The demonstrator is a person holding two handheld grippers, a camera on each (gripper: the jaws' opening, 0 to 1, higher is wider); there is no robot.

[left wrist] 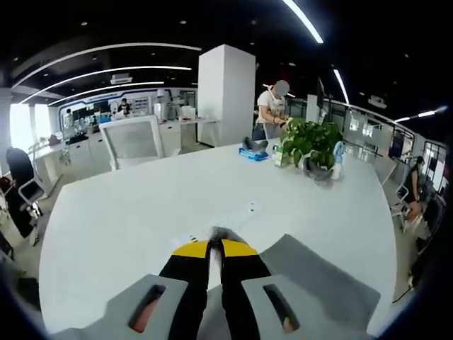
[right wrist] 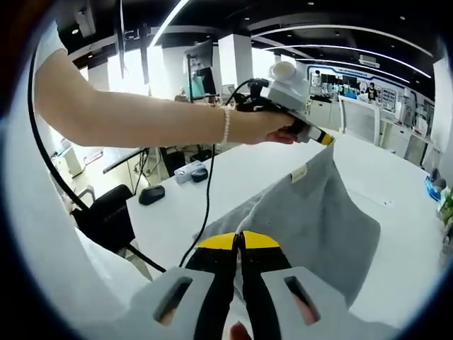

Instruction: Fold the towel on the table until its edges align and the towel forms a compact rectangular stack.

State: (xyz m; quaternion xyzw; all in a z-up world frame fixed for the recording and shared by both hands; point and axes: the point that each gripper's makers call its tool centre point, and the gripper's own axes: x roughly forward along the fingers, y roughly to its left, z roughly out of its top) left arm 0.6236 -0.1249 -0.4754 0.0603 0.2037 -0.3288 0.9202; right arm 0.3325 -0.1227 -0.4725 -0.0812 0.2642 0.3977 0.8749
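A grey towel (right wrist: 311, 205) hangs lifted above the white table (right wrist: 396, 184), with a small white tag (right wrist: 299, 172) near its raised corner. In the right gripper view a person's hand holds the left gripper (right wrist: 327, 139) up high, shut on that top corner. My right gripper (right wrist: 239, 242) is shut on the towel's near edge, its yellow-tipped jaws pressed together. In the left gripper view the left gripper (left wrist: 216, 246) has its jaws together with a bit of cloth at the tips. The towel (left wrist: 318, 283) slopes down to its right over the table (left wrist: 141, 205).
A potted plant (left wrist: 311, 142), a blue item (left wrist: 253, 152) and a white chair (left wrist: 133, 139) stand at the table's far side, with a person (left wrist: 272, 106) behind. A black mouse (right wrist: 151, 194), a cable (right wrist: 207, 191) and a black chair (right wrist: 106, 216) are near the table's left edge.
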